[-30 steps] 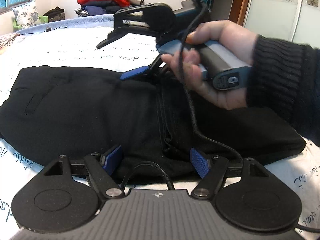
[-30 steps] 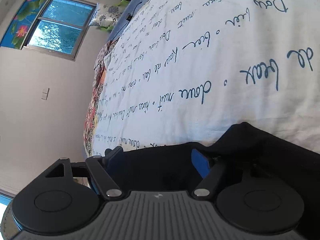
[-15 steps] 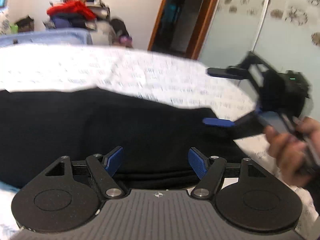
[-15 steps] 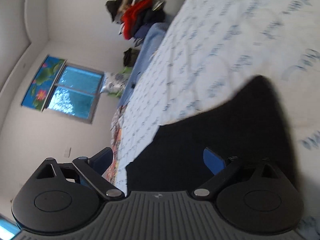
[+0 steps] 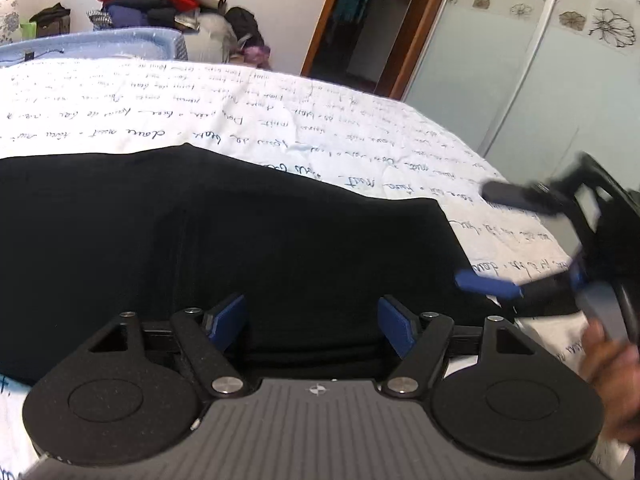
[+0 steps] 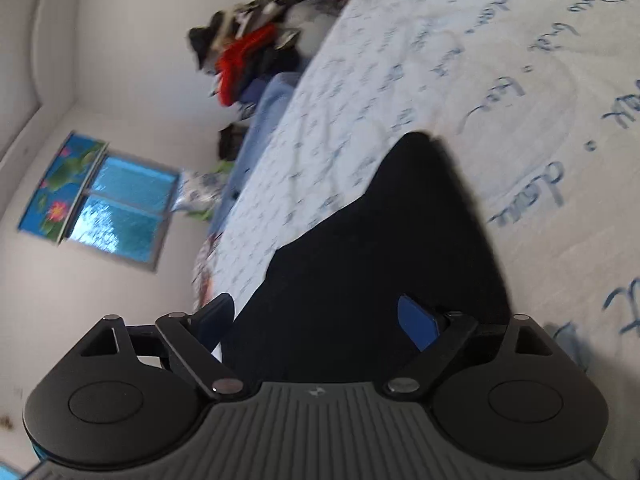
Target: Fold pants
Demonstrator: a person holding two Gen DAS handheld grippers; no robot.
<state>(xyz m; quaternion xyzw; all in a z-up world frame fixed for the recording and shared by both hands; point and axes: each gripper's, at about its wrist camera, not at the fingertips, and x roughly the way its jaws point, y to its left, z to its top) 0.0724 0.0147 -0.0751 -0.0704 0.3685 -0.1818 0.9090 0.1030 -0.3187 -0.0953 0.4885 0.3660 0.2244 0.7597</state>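
A: What is shown in the left wrist view?

B: The black pants point(image 5: 248, 240) are seen spread flat on the bed point(image 5: 280, 120), whose white cover is printed with script. The left tongs point(image 5: 312, 330) are held wide apart at the near hem, with nothing gripped between them. At the right edge the right tongs point(image 5: 516, 240) are seen blurred and spread, the lower blue finger point(image 5: 488, 285) lying by the pants' right end; whether cloth is touched cannot be told. A pile of clothes point(image 5: 156, 0) is seen far off by the wall.

A: And in the right wrist view?

B: The view is tilted and blurred. The right tongs point(image 6: 320, 322) are parted over a corner of the pants point(image 6: 380, 260), and nothing is clamped. A window point(image 6: 120, 212) is seen at the left.
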